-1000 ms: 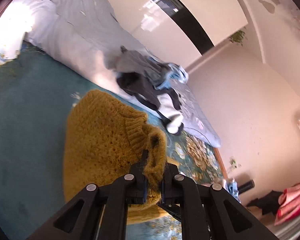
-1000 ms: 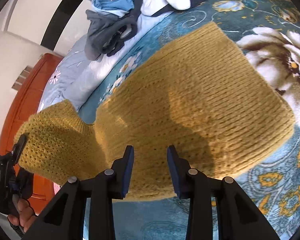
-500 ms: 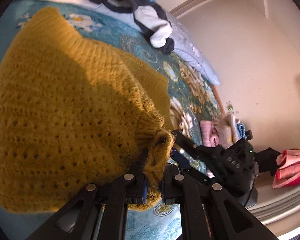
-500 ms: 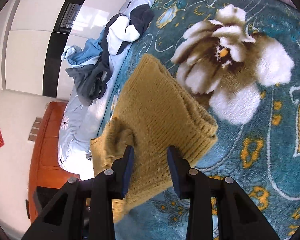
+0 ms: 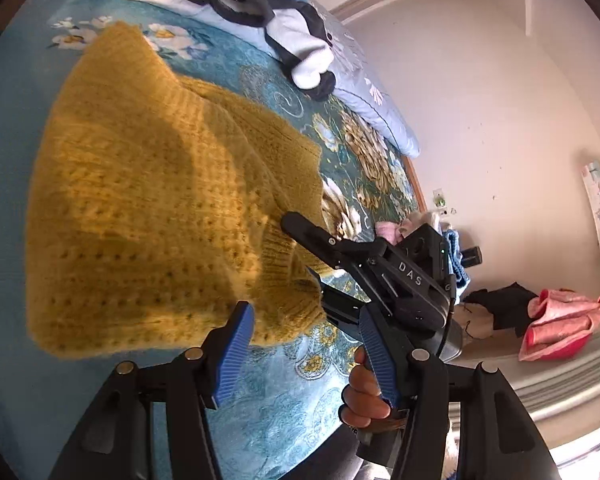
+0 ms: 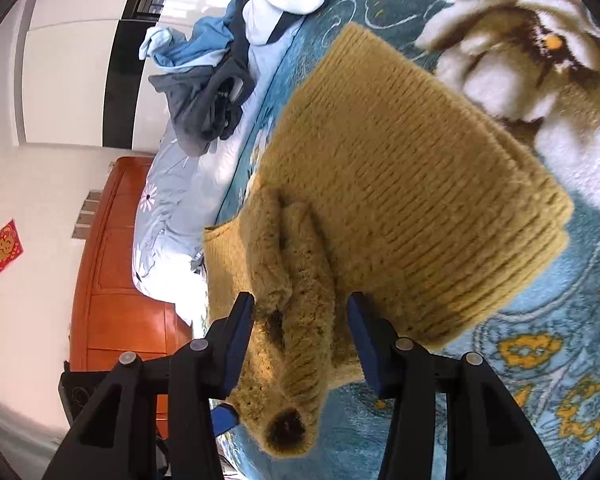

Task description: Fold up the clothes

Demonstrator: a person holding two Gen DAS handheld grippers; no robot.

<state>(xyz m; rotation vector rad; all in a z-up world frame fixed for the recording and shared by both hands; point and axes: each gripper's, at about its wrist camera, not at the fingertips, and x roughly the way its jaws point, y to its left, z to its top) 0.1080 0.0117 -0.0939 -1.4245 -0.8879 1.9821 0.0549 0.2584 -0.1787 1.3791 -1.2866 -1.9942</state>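
Half a second ago clamped on the cuff; now left gripper (image 5: 304, 354) jaws opening, empty. Right gripper (image 6: 300, 342) jaws opening around the sleeve, untouched. Mustard sweater (image 5: 148, 208) folded on the teal blanket (image 5: 28, 400), centre-left of frame. Fold apparently finished.

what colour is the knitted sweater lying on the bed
Mustard yellow, in a chunky open knit. The sweater shows best in the left wrist view.

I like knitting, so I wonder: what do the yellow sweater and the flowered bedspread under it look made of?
Yellow sweater: chunky, fuzzy knit, likely wool or acrylic; ribbed rows and open stitch holes show. Flowered bedspread: soft, plush fleece by the look, with a printed teal floral pattern and fuzzy nap.
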